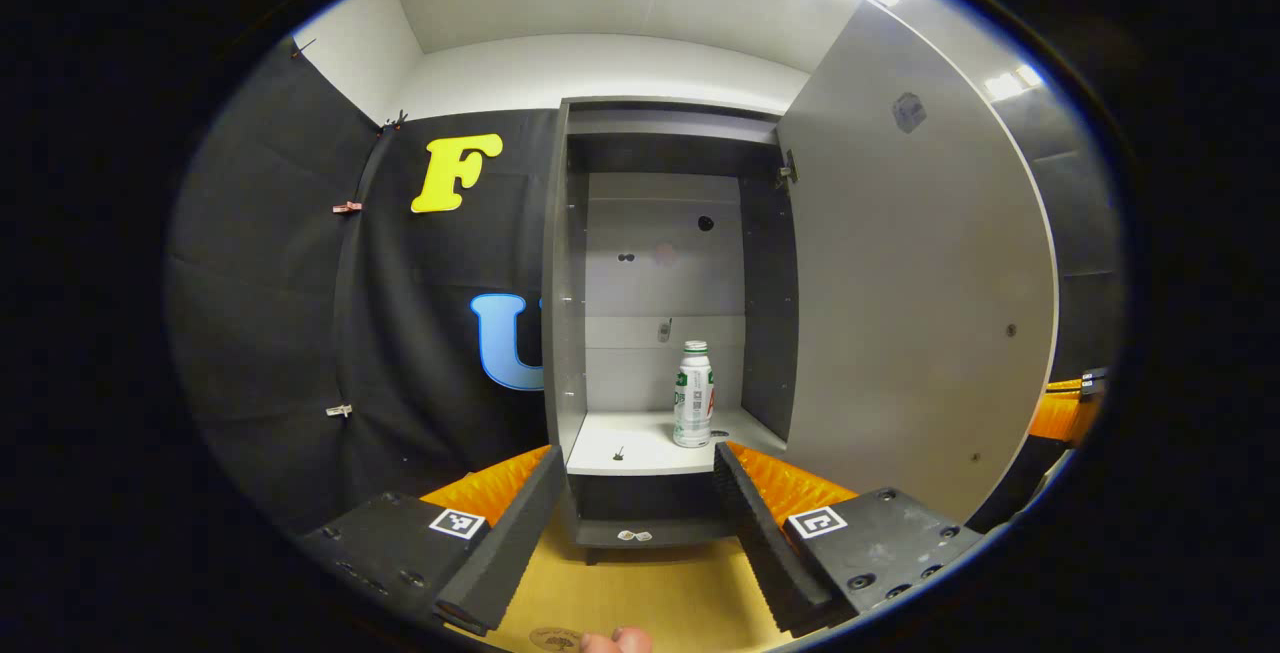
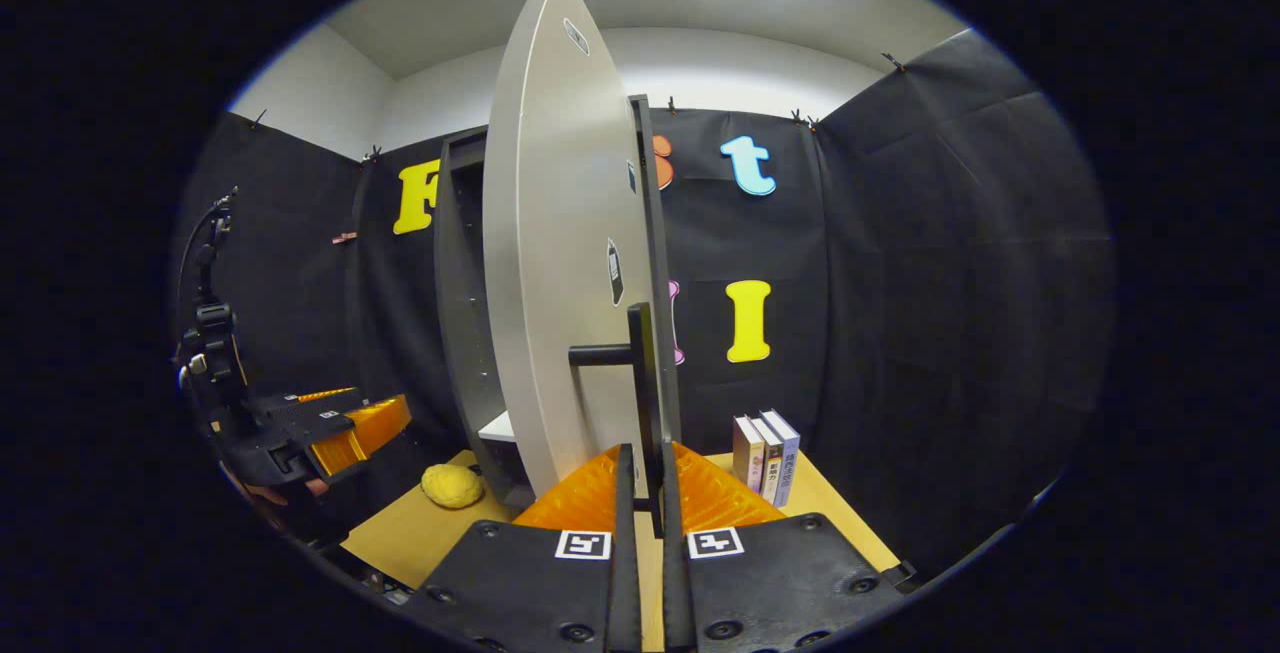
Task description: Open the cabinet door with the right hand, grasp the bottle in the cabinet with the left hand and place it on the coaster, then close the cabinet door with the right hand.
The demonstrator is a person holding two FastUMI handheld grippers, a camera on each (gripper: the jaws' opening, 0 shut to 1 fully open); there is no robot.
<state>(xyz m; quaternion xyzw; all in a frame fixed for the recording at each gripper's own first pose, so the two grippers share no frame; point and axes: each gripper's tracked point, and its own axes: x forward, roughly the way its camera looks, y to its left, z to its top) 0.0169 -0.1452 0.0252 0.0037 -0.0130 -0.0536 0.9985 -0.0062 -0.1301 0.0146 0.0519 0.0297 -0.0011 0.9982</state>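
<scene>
Straight ahead in the left gripper view, the cabinet (image 1: 668, 283) is seen with its door (image 1: 915, 273) swung wide to the right, and the bottle (image 1: 692, 395) is found upright on the lower shelf (image 1: 640, 445), alone but for a tiny dark object near the shelf's front edge. The left gripper (image 1: 635, 518) is held spread, well short of the shelf, with the bottle lined up beyond the gap. The bottle is judged light, rigid plastic with a smooth, somewhat slippery sleeve; a hold around its mid-body, below the cap, is advised. A coaster edge (image 1: 555, 639) is glimpsed at the bottom. From the right gripper view, the right gripper (image 2: 647, 493) is seen pressed together on the door's handle (image 2: 640, 393), the door edge-on; books (image 2: 765, 458) and a yellow lump (image 2: 452, 485) rest on the table (image 2: 420, 533).
</scene>
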